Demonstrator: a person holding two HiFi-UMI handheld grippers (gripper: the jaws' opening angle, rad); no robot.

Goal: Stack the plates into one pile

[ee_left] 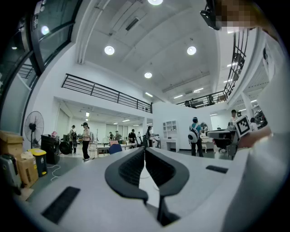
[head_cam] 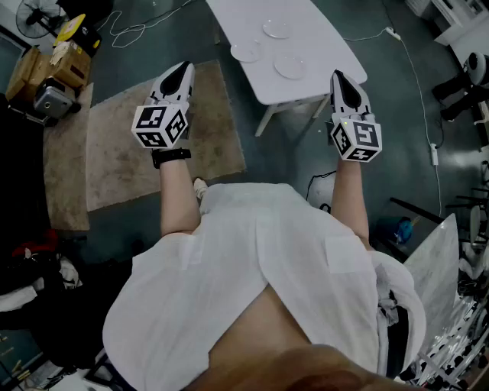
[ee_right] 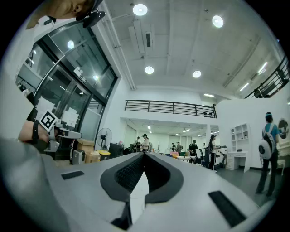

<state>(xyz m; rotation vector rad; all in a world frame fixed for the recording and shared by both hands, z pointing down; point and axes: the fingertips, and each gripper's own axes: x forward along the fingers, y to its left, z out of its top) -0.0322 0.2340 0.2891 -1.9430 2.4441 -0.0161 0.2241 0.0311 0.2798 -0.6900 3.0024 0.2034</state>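
- Plates (head_cam: 290, 66), head view: three lie apart on the white table (head_cam: 306, 90), none stacked yet. They sit ahead of both grippers and between them. My right gripper (head_cam: 341, 76) is the nearer, by the table's near corner. The left gripper (head_cam: 182, 70) is well apart, above the rug (head_cam: 122, 153).
- Left gripper view: jaws pressed together with nothing between them. It points level into the hall, no plates in sight.
- Right gripper view: jaws likewise closed and empty, no plates shown. I judge both must open and swing inward toward the table.

Dim head view; ceiling lights (ee_right: 140, 9) glare; fisheye-warped edges.
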